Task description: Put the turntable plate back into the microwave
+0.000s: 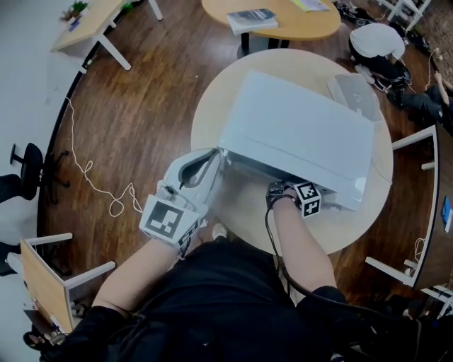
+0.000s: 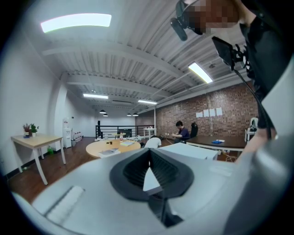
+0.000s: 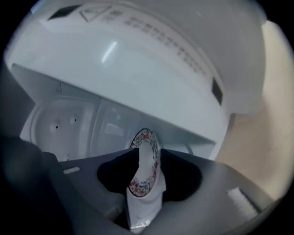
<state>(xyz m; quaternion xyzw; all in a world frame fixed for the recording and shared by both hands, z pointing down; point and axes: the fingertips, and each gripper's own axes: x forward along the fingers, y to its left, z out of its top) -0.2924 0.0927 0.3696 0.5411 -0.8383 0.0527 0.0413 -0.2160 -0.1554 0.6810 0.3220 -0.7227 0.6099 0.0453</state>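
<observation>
A white microwave (image 1: 297, 134) stands on a round wooden table (image 1: 209, 106). My left gripper (image 1: 212, 161) is at its left front corner, its jaws closed on the white edge of the microwave door (image 2: 150, 180). My right gripper (image 1: 282, 189) reaches into the front opening, its tips hidden in the head view. In the right gripper view the turntable plate (image 3: 146, 158), white with a red and blue patterned rim, stands on edge between the jaws of that gripper (image 3: 148, 172) inside the white cavity (image 3: 69, 124). The jaws stand apart and do not seem to squeeze it.
A grey flat item (image 1: 354, 92) lies on the table behind the microwave. A second round table (image 1: 297, 25) with a book (image 1: 251, 19) stands beyond. A white cable (image 1: 99, 191) trails on the wooden floor, with chairs around. A person sits far off (image 2: 181, 131).
</observation>
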